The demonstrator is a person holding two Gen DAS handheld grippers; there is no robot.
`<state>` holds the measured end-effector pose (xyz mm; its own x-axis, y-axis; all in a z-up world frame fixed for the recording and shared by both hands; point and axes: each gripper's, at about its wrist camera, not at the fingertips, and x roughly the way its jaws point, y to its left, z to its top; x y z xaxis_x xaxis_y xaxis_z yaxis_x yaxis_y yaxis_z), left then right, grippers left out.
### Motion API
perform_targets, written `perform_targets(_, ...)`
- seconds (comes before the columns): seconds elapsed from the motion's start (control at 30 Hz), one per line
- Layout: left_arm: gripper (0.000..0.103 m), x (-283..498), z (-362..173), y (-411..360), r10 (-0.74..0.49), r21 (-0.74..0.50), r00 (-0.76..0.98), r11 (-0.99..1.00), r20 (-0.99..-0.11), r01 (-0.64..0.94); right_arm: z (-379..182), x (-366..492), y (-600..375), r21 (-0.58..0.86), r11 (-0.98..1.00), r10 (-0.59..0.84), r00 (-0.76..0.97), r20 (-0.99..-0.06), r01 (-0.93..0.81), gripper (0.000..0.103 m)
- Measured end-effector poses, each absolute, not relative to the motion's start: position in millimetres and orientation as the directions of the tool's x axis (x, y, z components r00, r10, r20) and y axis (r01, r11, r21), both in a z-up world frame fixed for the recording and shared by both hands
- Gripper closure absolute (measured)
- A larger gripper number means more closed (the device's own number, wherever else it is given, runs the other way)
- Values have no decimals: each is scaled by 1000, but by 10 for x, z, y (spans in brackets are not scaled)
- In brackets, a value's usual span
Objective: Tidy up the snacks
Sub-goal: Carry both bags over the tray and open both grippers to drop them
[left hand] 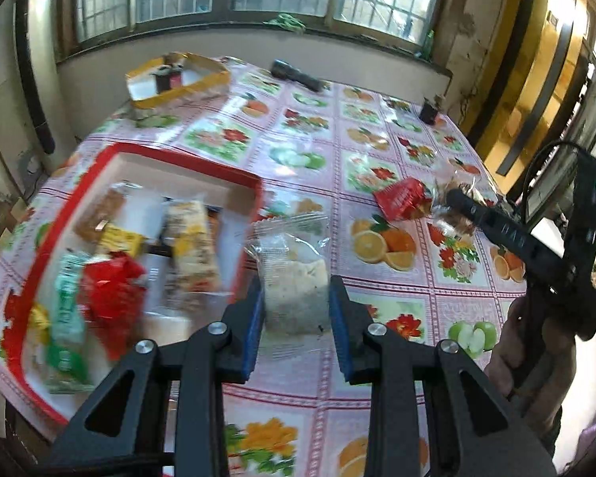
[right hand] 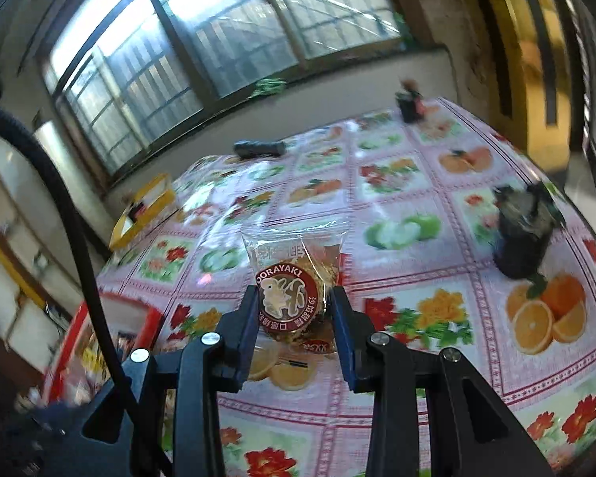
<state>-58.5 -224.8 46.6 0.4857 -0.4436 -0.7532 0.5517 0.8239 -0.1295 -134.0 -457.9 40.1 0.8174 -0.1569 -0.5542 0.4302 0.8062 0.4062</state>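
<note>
My left gripper (left hand: 296,290) is shut on a clear-wrapped pale rice cake (left hand: 294,278) and holds it just right of the red tray (left hand: 111,151), which holds several wrapped snacks (left hand: 190,246). My right gripper (right hand: 294,298) is shut on a clear-wrapped dorayaki (right hand: 290,298) with a round red label, held above the fruit-print tablecloth (right hand: 417,206). In the left wrist view the right gripper (left hand: 453,198) shows at the right with that packet, next to a red snack packet (left hand: 401,198) on the table. The red tray's corner shows in the right wrist view (right hand: 139,314).
A yellow-rimmed box (left hand: 178,79) sits at the far left of the table, also in the right wrist view (right hand: 147,206). A dark flashlight (left hand: 296,75) lies near the window wall. A small dark pot (left hand: 429,111) stands far right. A dark jar (right hand: 520,234) stands right of my right gripper.
</note>
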Motion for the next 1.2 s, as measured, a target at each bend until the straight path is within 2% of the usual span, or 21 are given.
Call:
perform_targets(0.2, 70, -513, 476, -1915, -422, -136, 516, 854, -746, 502, 487, -1211, -4191, 273, 895, -162, 827, -539, 354, 68)
perform_targets(0.53, 70, -419, 386, -1474, -398, -164, 530, 886, -749, 433, 520, -1105, -3797, 207, 954, -80, 849, -523, 217, 68)
perform_targets(0.87, 70, -369, 481, -1208, -383, -174, 559, 904, -736, 391, 511, -1136, -3806, 272, 948, -5, 863, -504, 165, 68)
perform_targets(1.0, 70, -308, 508, -1041, -382, -189, 569, 910, -728, 369, 542, -1138, -3715, 246, 958, -3, 866, -500, 145, 68)
perform_targets(1.2, 70, -160, 444, -766, -377, -211, 575, 918, -727, 335, 660, -1069, -3504, 293, 954, 106, 854, -510, 56, 69)
